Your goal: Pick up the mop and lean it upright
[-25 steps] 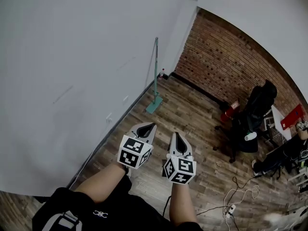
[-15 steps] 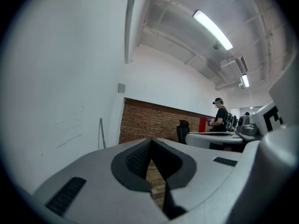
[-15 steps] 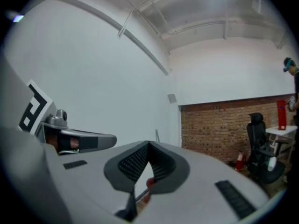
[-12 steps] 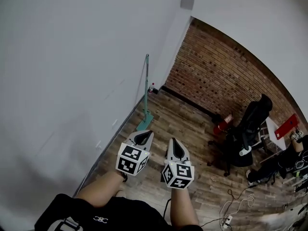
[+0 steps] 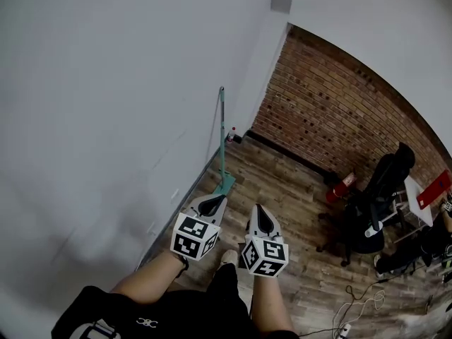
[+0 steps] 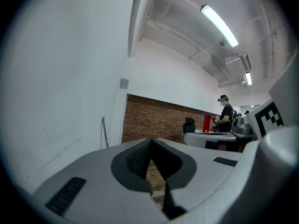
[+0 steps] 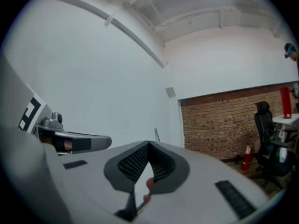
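Fingers (image 6: pixel 135 160) on left gripper (image 5: pixel 212 205) and right gripper (image 5: pixel 260 217) are pressed together; mop (image 5: pixel 222 143) stands well ahead.

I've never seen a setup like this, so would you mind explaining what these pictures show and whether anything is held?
There is no robot: a person holds a two-jaw gripper in each hand, the left gripper and the right gripper; the marker cubes are part of them. One picture is from a camera on the person's head, looking down at both. The other two are from cameras riding on each gripper, looking along its jaws. Both pairs of jaws are shut and empty. Ahead, a mop stands upright against the white wall, on the wooden floor.
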Available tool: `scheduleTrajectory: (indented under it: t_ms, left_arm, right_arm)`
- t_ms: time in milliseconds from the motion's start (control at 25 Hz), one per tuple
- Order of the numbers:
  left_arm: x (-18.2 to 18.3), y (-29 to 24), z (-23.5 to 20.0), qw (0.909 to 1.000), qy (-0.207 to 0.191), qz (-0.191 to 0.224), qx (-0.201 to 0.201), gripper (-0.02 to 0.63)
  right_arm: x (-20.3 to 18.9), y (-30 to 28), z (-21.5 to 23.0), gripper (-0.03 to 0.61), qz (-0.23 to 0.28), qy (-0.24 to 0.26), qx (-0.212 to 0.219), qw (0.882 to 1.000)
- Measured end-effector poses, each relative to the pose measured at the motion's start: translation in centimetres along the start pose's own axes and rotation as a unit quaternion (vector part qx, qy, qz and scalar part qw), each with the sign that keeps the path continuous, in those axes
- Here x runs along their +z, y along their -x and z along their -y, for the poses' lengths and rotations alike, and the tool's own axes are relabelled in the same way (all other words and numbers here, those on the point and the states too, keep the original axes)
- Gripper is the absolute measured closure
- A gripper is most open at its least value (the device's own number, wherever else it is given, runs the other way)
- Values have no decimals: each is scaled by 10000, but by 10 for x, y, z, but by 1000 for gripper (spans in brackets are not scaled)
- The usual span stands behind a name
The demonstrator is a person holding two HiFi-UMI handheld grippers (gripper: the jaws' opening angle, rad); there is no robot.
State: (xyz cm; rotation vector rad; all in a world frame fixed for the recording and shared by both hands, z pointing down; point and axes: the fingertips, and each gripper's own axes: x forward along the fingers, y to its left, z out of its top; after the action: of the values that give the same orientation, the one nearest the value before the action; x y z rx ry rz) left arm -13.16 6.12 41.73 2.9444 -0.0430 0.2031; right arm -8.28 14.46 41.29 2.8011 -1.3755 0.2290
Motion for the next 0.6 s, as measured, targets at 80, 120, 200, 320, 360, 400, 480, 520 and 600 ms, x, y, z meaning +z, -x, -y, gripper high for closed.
scheduleTrajectory:
  t_ms: [80,120,200,320,360,400,480,520,600]
  left_arm:
    - [-1,-15,-10,10000,54,8,63,618]
    - [-2,-23,-14,9999,75,6,103,618]
    - [-5,-41,-22,9998,80,2,194,618]
    - [0,-77,-37,9995,47,3,315,618]
    - [4,-91,-43,9994,36,-4,341,618]
    - [8,-105,-48,9994,26,-16,355,618]
    - [18,-133,-55,9993,0,-32,363,618]
    - [25,-148,-58,9993,-15,-24,372,618]
    - [36,-176,-62,9991,-22,6,415,618]
  right_arm:
    - [1,-17,10,565,18,-117,59,9999]
    - [0,-26,15,565,28,-151,99,9998]
    - [-3,-45,28,565,23,-167,184,9997]
    - [-1,-85,50,565,-6,-255,302,9992]
    - [2,-100,56,565,4,-293,335,9990]
    - [7,-113,62,565,16,-307,366,9989]
    - [18,-139,75,565,36,-239,427,9988]
    - [23,-151,83,565,35,-182,455,9988]
    - [31,-175,101,565,13,-134,492,9987]
